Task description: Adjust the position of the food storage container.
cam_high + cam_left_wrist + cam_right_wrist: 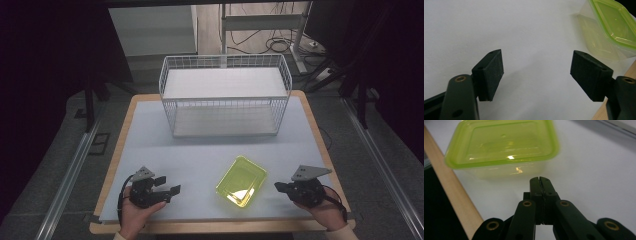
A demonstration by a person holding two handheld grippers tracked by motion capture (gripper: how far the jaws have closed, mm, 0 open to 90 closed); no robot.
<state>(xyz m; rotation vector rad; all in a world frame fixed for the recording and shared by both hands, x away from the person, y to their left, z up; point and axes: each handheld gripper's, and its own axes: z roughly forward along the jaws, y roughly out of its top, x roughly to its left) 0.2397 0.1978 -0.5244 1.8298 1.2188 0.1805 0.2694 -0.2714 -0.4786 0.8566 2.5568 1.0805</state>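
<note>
The left gripper sits with its jaws spread wide and nothing between them, left of the box and well apart from it. The right gripper has its jaws pressed together on nothing, just right of the box, tips aimed at its side. The box, a lidded green one, rests on the table near the front edge, in front of the wire basket. By my reckoning nothing is done yet: box untouched, basket shelves bare.
</note>
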